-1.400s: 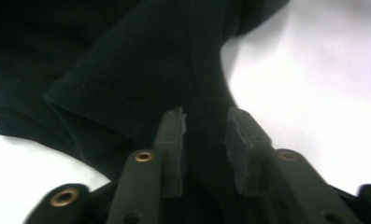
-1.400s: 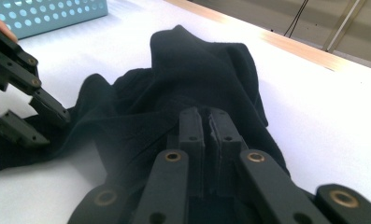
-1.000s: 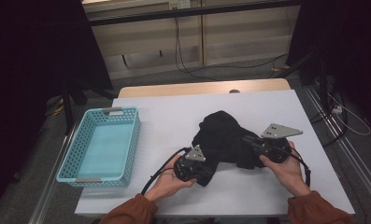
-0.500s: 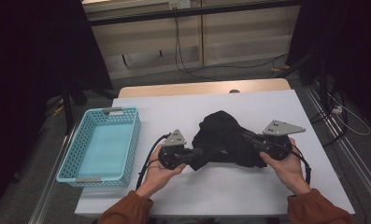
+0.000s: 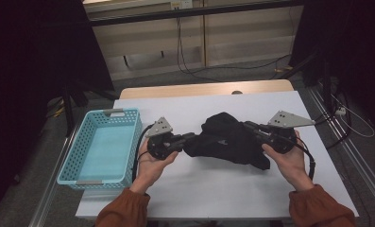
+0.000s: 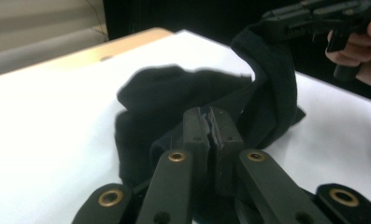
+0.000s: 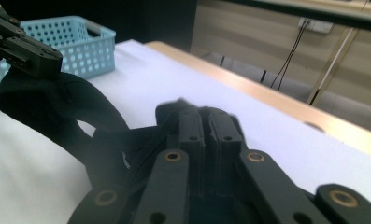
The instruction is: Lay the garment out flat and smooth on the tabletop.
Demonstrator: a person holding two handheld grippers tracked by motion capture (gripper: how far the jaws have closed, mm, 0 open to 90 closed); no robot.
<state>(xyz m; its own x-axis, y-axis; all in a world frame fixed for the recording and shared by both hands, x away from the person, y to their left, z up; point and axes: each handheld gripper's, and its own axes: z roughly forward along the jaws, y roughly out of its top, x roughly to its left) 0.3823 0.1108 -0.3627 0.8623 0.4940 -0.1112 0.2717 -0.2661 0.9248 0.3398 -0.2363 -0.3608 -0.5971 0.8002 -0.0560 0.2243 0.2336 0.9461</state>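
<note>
- Foreground, bottom of the frame in the high view: a person's two forearms in rust-coloured sleeves come up over the near edge of the white worktop, each hand gripping a tool.
- Lower centre-left: the left tool is clamped nearly shut on one edge of the black garment; in the left gripper view its jaws pinch a thin fold of the cloth.
- Lower centre-right: the right tool is likewise closed tight on the opposite edge, the fabric bunched around its jaws in the right gripper view.
- Middle of the frame: the garment hangs slack between the two tools, its bulk resting crumpled on the worktop.
- Judged step: lifting and drawing the cloth apart to spread it. The next move likely calls for pulling both hands outward and up evenly, keeping both pinches firm so neither edge slips.
- Left of the frame: a pale blue basket sits empty, well apart from the cloth.
- Far background: cables trail along the floor.
</note>
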